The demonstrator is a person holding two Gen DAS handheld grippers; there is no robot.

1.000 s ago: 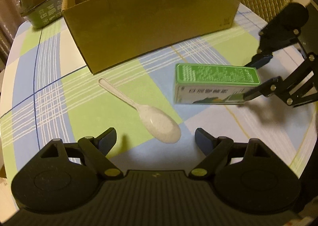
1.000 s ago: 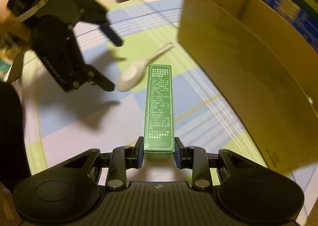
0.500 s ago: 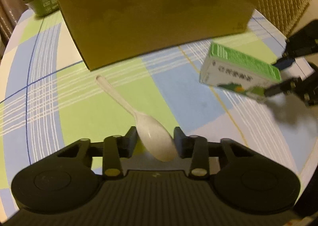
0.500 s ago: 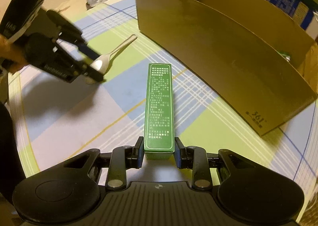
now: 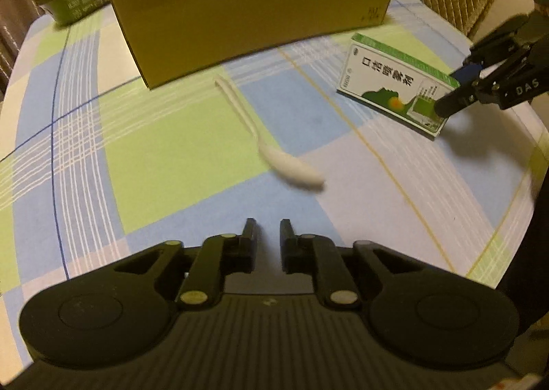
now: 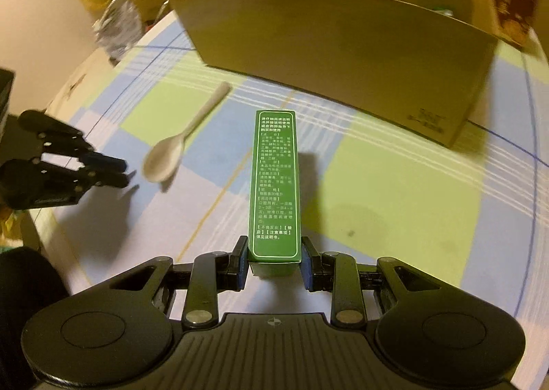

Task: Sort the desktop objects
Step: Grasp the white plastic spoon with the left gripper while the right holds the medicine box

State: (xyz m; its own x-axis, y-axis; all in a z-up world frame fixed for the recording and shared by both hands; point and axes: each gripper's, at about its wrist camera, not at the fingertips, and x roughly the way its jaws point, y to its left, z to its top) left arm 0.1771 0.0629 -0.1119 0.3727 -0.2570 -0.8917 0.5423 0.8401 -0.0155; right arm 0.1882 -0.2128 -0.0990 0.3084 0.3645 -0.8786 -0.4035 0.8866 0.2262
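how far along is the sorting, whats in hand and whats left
Done: something green shows inside the cardboard box, otherwise unclear. In hand: the right gripper clamps the green medicine box, not yet boxed. Left: the white spoon lies on the tablecloth; the left gripper is shut on nothing.

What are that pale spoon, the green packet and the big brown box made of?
The off-white spoon looks like matte plastic, perhaps melamine: even, dull, no metallic glint. The slim green printed carton seems to be thin coated cardboard, with sharp folded edges and a slight sheen. The large open brown box looks like plain corrugated cardboard: raw brown, matte.
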